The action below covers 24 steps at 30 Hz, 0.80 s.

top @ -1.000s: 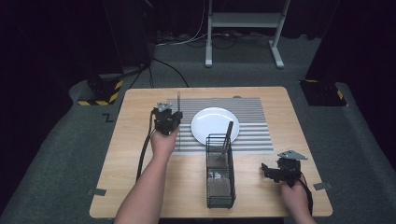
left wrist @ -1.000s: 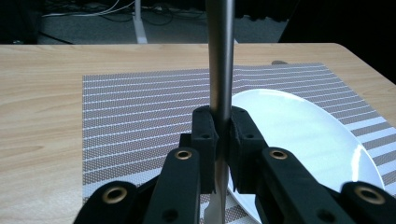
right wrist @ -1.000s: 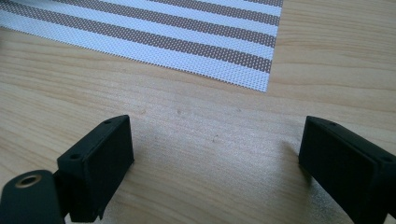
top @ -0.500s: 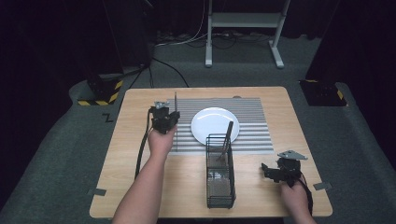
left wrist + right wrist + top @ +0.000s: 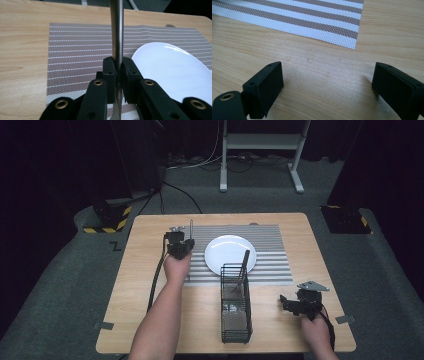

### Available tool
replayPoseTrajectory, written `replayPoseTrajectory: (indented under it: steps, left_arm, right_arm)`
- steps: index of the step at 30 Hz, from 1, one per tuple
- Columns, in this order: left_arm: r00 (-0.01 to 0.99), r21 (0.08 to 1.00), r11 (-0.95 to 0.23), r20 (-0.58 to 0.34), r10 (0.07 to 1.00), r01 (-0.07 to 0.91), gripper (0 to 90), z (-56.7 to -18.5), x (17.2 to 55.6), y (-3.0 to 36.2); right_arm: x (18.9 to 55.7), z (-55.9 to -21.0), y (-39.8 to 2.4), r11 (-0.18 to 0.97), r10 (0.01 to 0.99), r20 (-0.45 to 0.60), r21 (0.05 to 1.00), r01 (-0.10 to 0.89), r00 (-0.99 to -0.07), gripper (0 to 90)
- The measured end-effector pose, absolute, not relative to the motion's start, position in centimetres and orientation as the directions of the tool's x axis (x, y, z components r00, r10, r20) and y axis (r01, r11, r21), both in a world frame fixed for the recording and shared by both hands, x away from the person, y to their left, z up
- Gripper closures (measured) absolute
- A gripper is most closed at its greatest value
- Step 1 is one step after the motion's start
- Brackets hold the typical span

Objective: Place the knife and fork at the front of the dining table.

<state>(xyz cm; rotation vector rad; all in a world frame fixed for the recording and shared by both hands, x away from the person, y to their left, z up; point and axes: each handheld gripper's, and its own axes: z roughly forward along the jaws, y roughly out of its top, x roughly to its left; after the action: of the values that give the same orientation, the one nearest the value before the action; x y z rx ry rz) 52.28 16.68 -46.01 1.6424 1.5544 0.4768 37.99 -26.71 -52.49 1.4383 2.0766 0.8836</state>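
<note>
We are clamping the left gripper [image 5: 182, 241] on a metal utensil handle [image 5: 117, 32] just beside the white plate [image 5: 227, 252]; our right gripper [image 5: 327, 82], well away from the plate, is holding its jaws apart.

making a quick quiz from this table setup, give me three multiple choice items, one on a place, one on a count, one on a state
1. Where does the white plate lie?
A. on the striped mat
B. inside the wire basket
C. on the floor

2. How many utensils stand in the wire basket?
A. none
B. one
C. three

3. What is the left gripper doing?
A. open over the plate
B. shut on a metal utensil
C. holding the basket

Answers:
1 A, the plate rests on the mat's stripes.
2 B, a single dark handle leans out of the basket.
3 B, the gripper's pads press the utensil's shaft on both sides.
</note>
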Motion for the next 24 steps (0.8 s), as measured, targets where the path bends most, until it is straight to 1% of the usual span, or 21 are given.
replayPoseTrajectory:
  steps: [6,16,21,24]
  left_arm:
    - [0.142,0.728,0.107,-0.272,0.952,0.677,82.2,-47.3,53.4,16.5]
    - [0.089,0.700,0.146,-0.288,0.953,0.699,82.4,-48.5,54.3,16.5]
    - [0.059,0.673,0.182,-0.318,0.946,0.717,82.4,-49.4,55.0,16.6]
    - [0.052,0.668,0.183,-0.316,0.947,0.721,82.4,-49.8,55.1,16.6]
  right_arm:
    - [38.0,-52.5,-26.7,0.251,0.936,-0.013,0.727,0.640,-0.353,9.8]
    - [38.0,-52.5,-26.7,0.251,0.935,-0.011,0.728,0.638,-0.356,10.0]
    - [38.0,-52.5,-26.7,0.252,0.934,-0.011,0.728,0.638,-0.356,10.0]
    - [38.0,-52.5,-26.7,0.251,0.935,-0.010,0.727,0.639,-0.355,10.0]
